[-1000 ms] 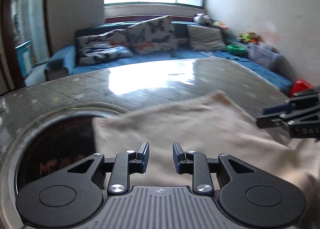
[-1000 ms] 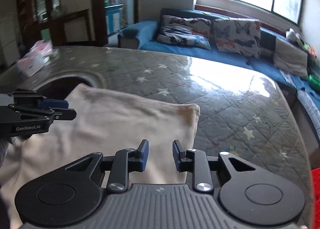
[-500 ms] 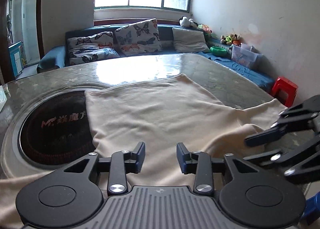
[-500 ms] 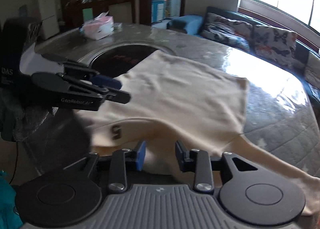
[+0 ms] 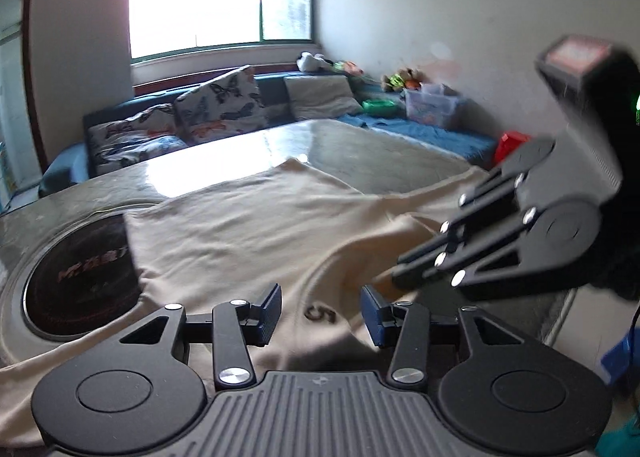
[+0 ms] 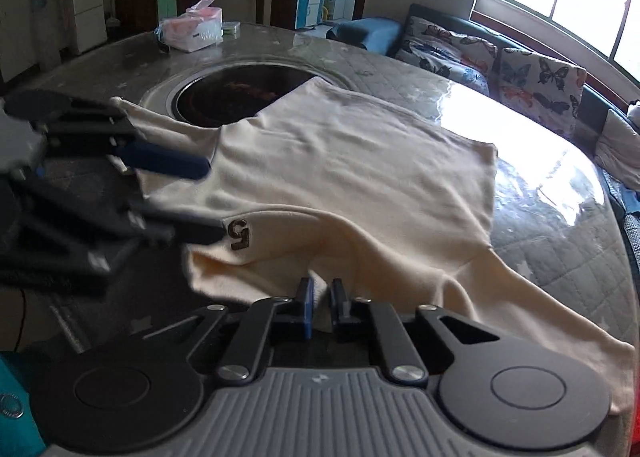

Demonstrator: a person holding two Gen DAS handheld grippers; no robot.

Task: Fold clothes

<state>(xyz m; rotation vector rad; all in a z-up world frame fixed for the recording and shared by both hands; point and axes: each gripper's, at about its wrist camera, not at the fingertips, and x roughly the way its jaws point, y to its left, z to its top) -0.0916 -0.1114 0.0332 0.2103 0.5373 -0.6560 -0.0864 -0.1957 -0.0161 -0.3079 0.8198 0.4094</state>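
Both tongs have drawn back to the near hem of the cream cotton shirt [image 6: 352,161] spread on the grey quilted counter [image 6: 560,249]. Right tongs [image 6: 320,291] are clamped on the hem; left tongs [image 5: 320,311] are opening, unclamped, over it. Next, likely a second grip, then folding.

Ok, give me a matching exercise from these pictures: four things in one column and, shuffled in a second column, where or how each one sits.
Column one:
1. cream garment
2. tissue box
3. butterfly cushions
4. round dark inset

Column two:
A. on the blue sofa
B. sunk in the table, partly covered by cloth
C. spread over the tabletop, bearing a brown 5
D. standing on the tabletop beyond the inset

Pairs: 1-C, 2-D, 3-A, 4-B
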